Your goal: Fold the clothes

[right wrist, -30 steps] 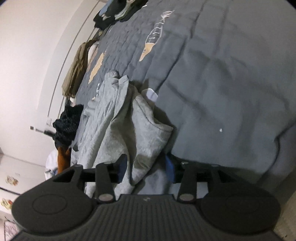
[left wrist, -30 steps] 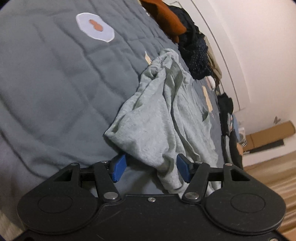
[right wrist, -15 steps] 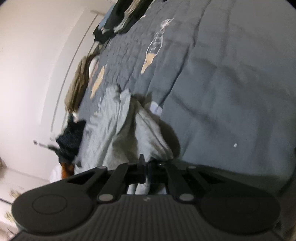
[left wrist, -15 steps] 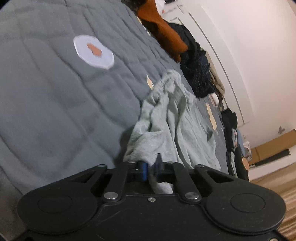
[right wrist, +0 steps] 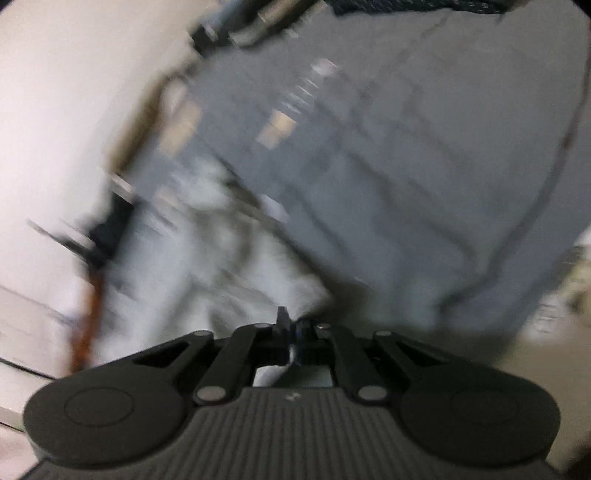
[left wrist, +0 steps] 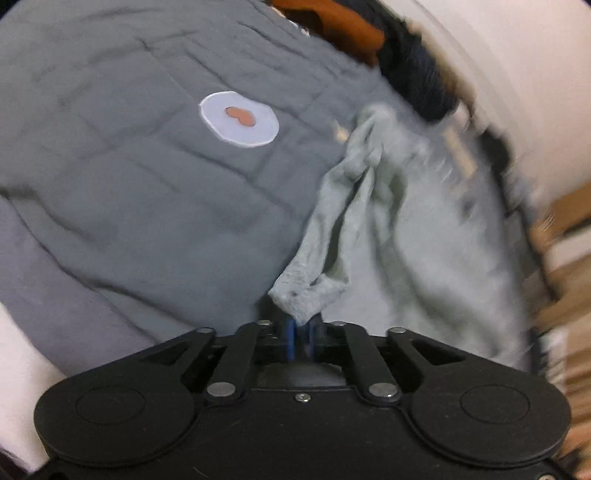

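Observation:
A pale grey-green garment [left wrist: 388,229] lies crumpled on the grey quilt [left wrist: 129,166]. My left gripper [left wrist: 302,332] has a bunched corner of it between its blue pads, lifted off the quilt; the jaws are opening slightly with the cloth still pinched. In the blurred right wrist view the same garment [right wrist: 207,266] shows as a whitish heap. My right gripper [right wrist: 293,328] is shut on another edge of it, with a strip of cloth hanging behind the pads.
The quilt [right wrist: 406,166] bears a white oval patch [left wrist: 240,118]. An orange garment [left wrist: 332,26] and dark clothes [left wrist: 417,74] are piled along the far edge by the pale wall [left wrist: 517,74]. Brown cardboard [left wrist: 565,214] sits at the right.
Both grippers went from open around the garment's near edge to closed on it, then rose and rolled, pulling the pinched corners up off the quilt. The right view is now motion-blurred.

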